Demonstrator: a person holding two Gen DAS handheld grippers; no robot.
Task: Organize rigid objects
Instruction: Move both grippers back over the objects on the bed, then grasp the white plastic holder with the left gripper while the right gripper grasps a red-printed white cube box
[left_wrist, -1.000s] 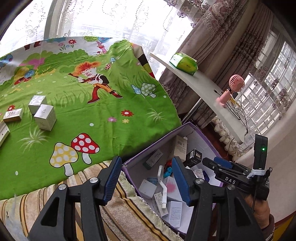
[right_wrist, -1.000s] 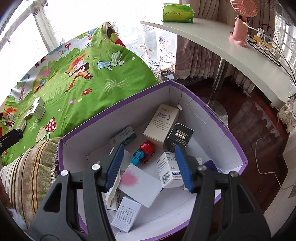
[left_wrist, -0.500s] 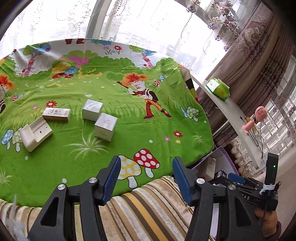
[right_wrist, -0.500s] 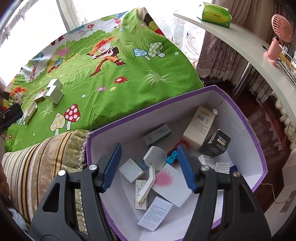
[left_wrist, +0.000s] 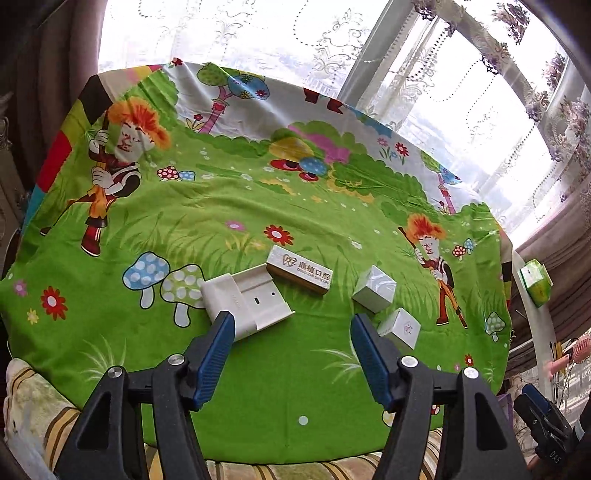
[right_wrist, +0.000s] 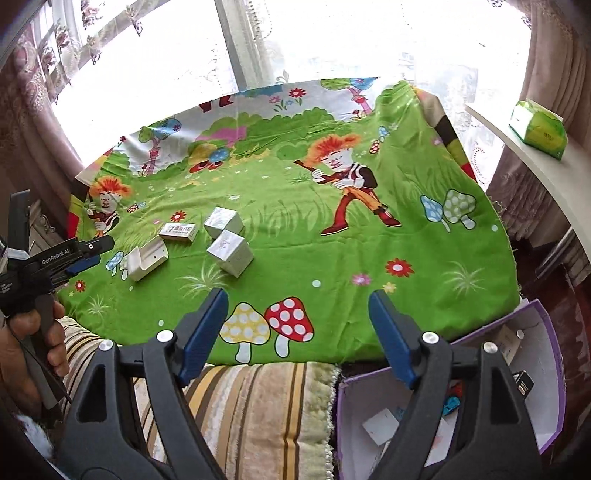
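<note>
- Both sets of jaws stand spread wide with nothing between them: the left gripper (left_wrist: 291, 325) hangs above the green cartoon cloth (left_wrist: 258, 387), and the right gripper (right_wrist: 297, 304) hangs over the cloth's near edge.
- Four small items lie in a loose cluster on the cloth: a white plastic holder (left_wrist: 245, 299), a flat printed box (left_wrist: 300, 274), a silver-white cube box (left_wrist: 373, 288) and a second white cube box (left_wrist: 400, 328).
- From the left wrist camera, the holder sits just beyond the left blue finger (left_wrist: 216, 356), touching or nearly touching the printed box behind it; the second cube lies just past the right blue finger's tip.
- From the right wrist camera, the same cluster appears well to the left of the jaws, with the two cubes (right_wrist: 229, 254) close together, corner to corner.
- A purple-rimmed cardboard box (right_wrist: 554, 373) sits below the cloth's edge at lower right, holding several small cartons and a red-and-blue toy partly hidden by the right finger.
- A striped blanket (right_wrist: 258, 406) runs under the cloth's near edge.
- The person's left hand (right_wrist: 26, 354) grips the other tool's handle at far left.
- A green tissue pack (right_wrist: 537, 129) rests on a white shelf (right_wrist: 532, 166) by the curtained window.
</note>
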